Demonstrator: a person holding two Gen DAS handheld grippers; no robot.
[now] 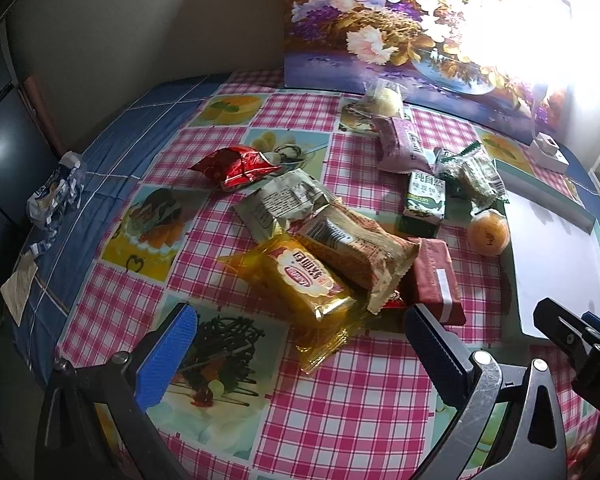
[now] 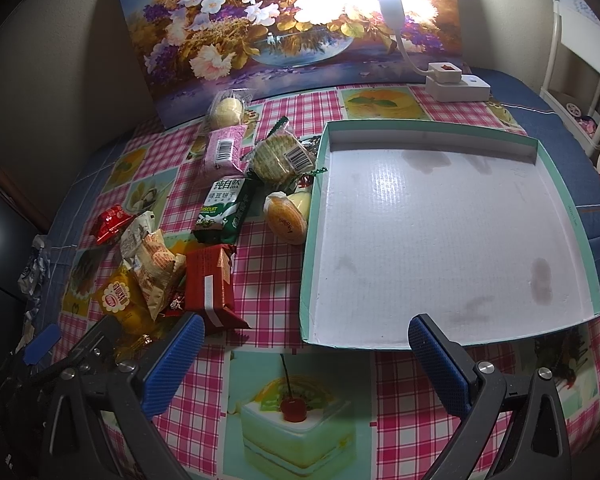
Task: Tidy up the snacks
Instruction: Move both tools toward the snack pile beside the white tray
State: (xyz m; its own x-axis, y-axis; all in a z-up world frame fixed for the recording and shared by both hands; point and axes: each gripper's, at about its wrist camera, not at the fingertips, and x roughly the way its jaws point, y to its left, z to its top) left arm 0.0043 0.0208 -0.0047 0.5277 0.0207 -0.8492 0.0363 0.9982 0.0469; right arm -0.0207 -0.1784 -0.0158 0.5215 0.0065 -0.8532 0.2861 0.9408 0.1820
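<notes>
Pink-checked tablecloth with dessert pictures [image 2: 284, 276] covers the table, floral painting [image 2: 284, 28] propped at the back. Wrapped snacks lie in a loose pile left of a shallow teal-rimmed cardboard tray [image 2: 556, 184], white floor bare: yellow cake packet [image 1: 308, 280], dark red foil-wrapped block [image 2: 210, 284], green biscuit pack [image 2: 224, 208], round orange bun [image 2: 286, 218] just beside the tray wall. Left gripper [image 1: 300, 344] hangs wide open over the yellow packet, holding nothing. Right gripper [image 2: 306, 348] also wide open, empty, at the tray's near edge.
</notes>
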